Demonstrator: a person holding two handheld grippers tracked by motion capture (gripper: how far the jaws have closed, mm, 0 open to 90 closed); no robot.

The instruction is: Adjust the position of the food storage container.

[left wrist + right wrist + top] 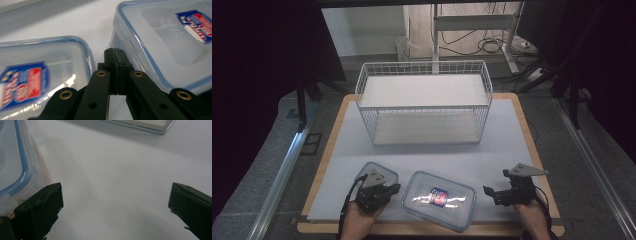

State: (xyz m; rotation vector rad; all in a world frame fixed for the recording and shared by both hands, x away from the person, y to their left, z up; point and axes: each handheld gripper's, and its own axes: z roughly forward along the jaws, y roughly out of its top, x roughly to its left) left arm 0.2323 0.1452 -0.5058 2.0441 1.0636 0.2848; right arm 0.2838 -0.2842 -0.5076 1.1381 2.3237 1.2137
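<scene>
Lower left of the high view: the left gripper [394, 189] lies over the near part of a small clear container [376, 176] with a blue-edged lid, its tip toward the gap between the two containers. In the left gripper view its two black jaws are pressed together with nothing between them, the tips [114, 53] sitting in the gap between the small container [37, 80] at lower left and the large container [165, 42] at upper right. Both lids carry a red and blue label.

Lower centre of the high view: the large clear container [439, 200] lies flat on the pale mat [512, 145], lid on, label up, just beside the small one.

Upper centre: a white wire basket [424, 100] stands on the far part of the mat, well apart from both containers.

Lower right: the right gripper [488, 192] rests near the table edge, pointed toward the large container's right side. In the right gripper view its jaws stand wide apart [115, 202], bare mat between them; the left jaw is just beside the container's corner [17, 172]. Whether they touch cannot be told.
</scene>
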